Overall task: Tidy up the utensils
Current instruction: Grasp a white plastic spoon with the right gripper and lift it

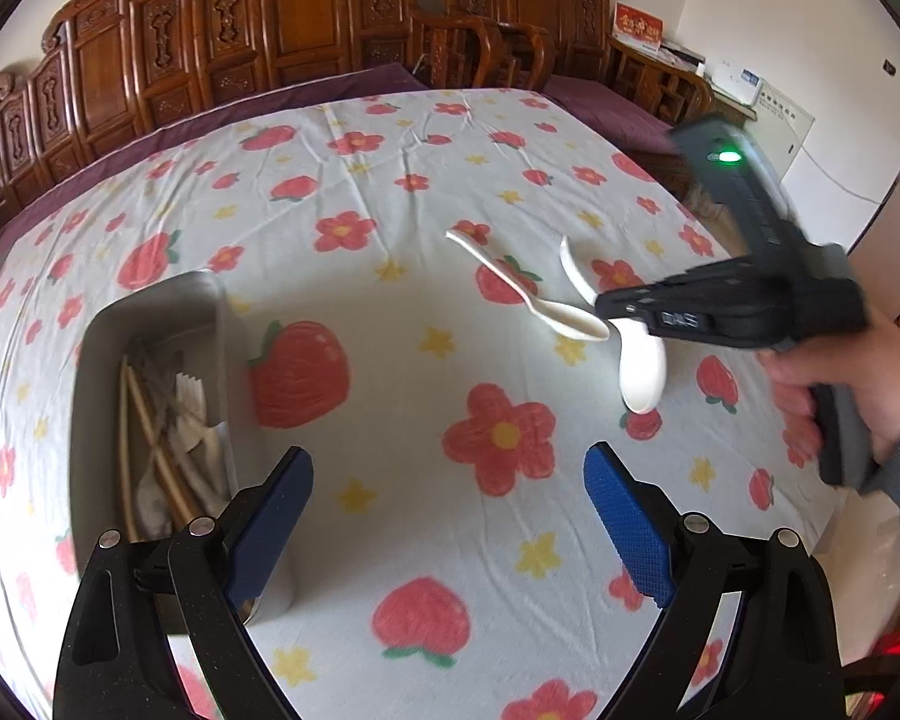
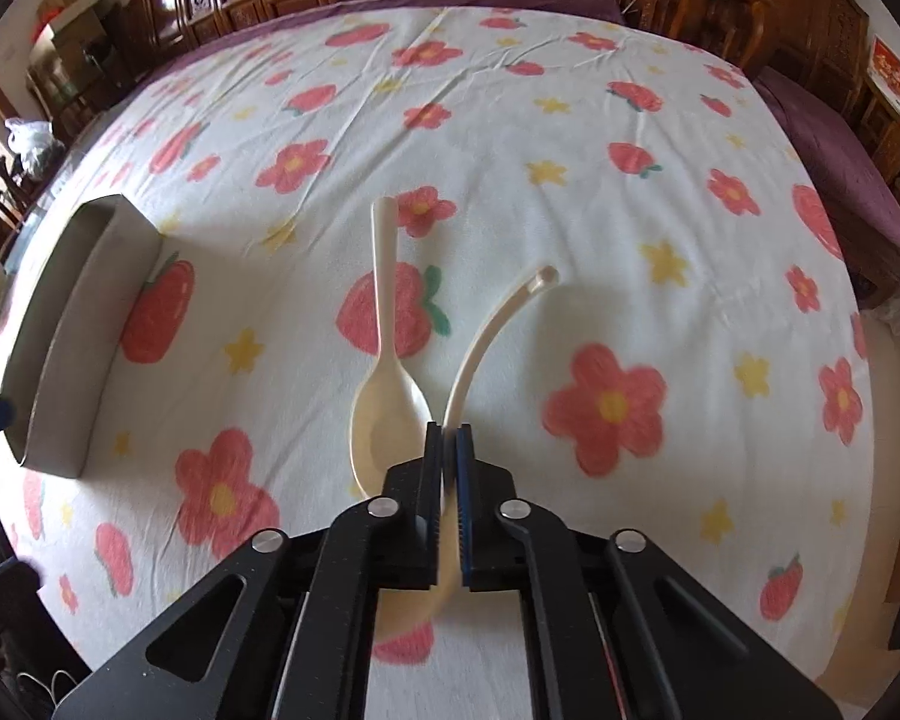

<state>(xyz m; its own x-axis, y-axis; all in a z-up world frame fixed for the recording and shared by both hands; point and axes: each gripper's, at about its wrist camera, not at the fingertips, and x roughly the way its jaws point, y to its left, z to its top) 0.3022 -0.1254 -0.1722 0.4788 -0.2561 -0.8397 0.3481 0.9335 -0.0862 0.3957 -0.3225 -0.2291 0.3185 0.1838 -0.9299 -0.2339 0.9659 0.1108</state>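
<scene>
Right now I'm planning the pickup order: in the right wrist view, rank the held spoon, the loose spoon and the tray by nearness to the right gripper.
1. Held spoon: clamped in the right gripper.
2. Loose spoon: lying just left of the fingertips.
3. Tray: far left on the tablecloth.

I read only one marking clearly: pale letters "DAS" on the side of the right gripper point(image 1: 609, 315). A red card point(image 1: 637, 30) on the wooden furniture carries gold characters, and a wall panel point(image 1: 777, 138) bears print, both too blurred to read.
</scene>
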